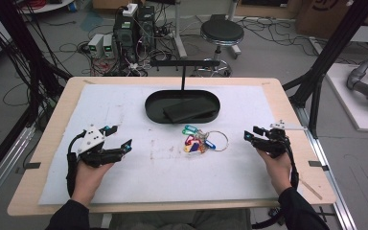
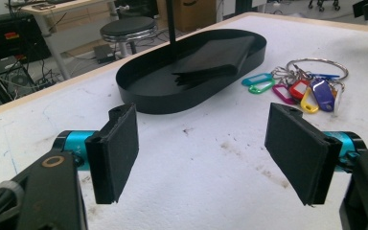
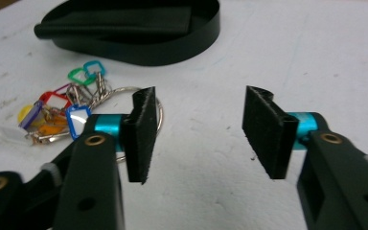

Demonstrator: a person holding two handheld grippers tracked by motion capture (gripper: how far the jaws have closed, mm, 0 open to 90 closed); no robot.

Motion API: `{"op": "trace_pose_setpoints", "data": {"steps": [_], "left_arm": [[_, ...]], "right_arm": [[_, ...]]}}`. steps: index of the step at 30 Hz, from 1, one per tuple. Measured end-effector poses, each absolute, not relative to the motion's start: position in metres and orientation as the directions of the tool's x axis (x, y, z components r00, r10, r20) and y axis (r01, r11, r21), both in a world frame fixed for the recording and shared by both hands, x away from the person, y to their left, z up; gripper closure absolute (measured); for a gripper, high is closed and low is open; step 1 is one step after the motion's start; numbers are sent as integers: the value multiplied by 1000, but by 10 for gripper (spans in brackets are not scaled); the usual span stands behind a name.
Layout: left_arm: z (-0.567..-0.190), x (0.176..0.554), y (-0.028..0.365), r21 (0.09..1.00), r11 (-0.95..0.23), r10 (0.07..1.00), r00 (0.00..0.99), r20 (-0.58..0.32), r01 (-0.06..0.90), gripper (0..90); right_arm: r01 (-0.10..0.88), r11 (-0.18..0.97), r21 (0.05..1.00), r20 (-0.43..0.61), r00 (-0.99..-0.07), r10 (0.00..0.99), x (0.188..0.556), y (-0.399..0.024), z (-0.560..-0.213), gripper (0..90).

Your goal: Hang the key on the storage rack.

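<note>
A bunch of keys with coloured tags [image 1: 197,141] on a large metal ring lies on the white mat, just in front of a black oval tray [image 1: 151,109]. A flat black pad [image 1: 190,110] rests inside the tray. My left gripper [image 1: 119,137] hovers low at the mat's left, open and holding nothing, facing the tray [image 2: 172,101] and the keys [image 2: 306,89]. My right gripper [image 1: 250,133] is at the right of the keys, open with nothing between its pads. In its own view [image 3: 199,136] the keys [image 3: 57,115] lie just beyond its left jaw.
A black post with a crossbar [image 1: 183,63] rises from the tray's back. The white mat [image 1: 139,172] covers most of the wooden table [image 1: 52,124]. A stool [image 1: 222,32] and computer cases [image 1: 134,28] stand on the floor beyond. Black frame legs [image 1: 316,81] flank the table.
</note>
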State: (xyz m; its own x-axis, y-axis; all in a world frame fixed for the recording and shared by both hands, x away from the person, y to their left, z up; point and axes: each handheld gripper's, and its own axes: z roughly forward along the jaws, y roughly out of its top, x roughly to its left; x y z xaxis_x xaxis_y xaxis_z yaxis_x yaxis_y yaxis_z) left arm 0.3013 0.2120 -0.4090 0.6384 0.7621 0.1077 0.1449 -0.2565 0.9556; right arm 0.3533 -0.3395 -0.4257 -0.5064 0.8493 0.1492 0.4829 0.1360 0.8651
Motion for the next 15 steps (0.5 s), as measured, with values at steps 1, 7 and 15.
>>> {"op": "trace_pose_setpoints", "data": {"steps": [1, 7, 15], "left_arm": [[-409, 301, 211, 955, -260, 762, 639, 111, 144, 274], [-410, 300, 208, 955, -261, 758, 643, 111, 142, 275], [-409, 297, 205, 954, -266, 753, 647, 117, 137, 274]], "right_arm": [[490, 147, 859, 149, -514, 845, 355, -337, -427, 512], [535, 228, 814, 133, -553, 822, 359, -316, -437, 596], [553, 272, 787, 111, -561, 820, 368, -298, -444, 644]]}}
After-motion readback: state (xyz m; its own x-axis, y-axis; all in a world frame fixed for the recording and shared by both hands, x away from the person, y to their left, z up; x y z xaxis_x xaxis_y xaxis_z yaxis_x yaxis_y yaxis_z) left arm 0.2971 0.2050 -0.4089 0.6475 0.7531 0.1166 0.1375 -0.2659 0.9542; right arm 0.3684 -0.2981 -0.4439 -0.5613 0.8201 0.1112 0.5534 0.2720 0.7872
